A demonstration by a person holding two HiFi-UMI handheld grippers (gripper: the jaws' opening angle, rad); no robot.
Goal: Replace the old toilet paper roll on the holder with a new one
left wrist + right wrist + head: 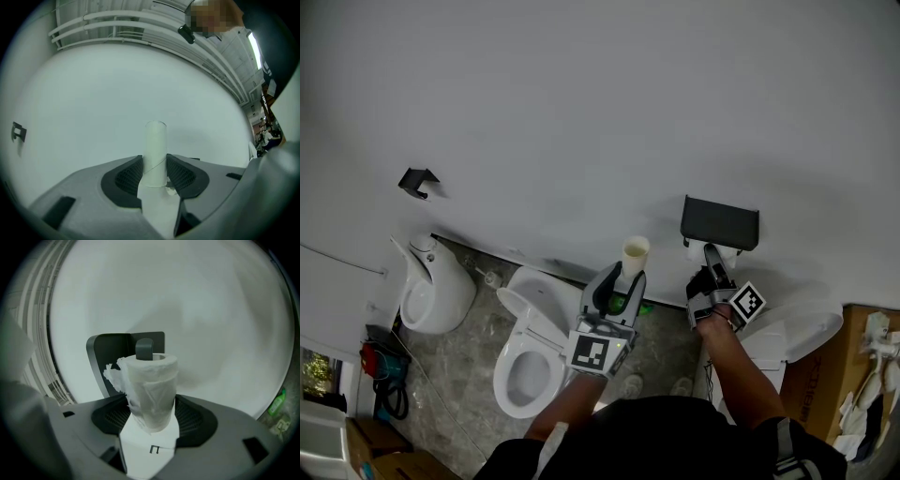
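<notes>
**Mid-swap at the dark grey, flat-lidded wall holder (719,222).** The left gripper (154,172) is clamped on a bare, pale cardboard tube (155,147), evidently the spent core. It carries the tube upright, off to the left of the holder, on the side where the white ceramic toilet (530,352) stands. That position appears chosen to leave the way to the holder free for the other hand.

The right gripper (152,420) grasps a fresh white toilet paper roll (151,385), its black meshed pads (192,416) pressing the roll's flanks. It presents the roll just in front of and below the holder, hollow end close to the holder's short dark peg (144,348). Whether roll and peg touch cannot be told. Gripping by the sides leaves the centre hole unobstructed, probably so the roll can slide on.

The tube is smooth, stiff and thin-walled, with a faint spiral seam. The roll is soft and crinkled, with a torn, ragged loose edge along one side. Behind the holder is a plain matte white wall (581,112).
</notes>
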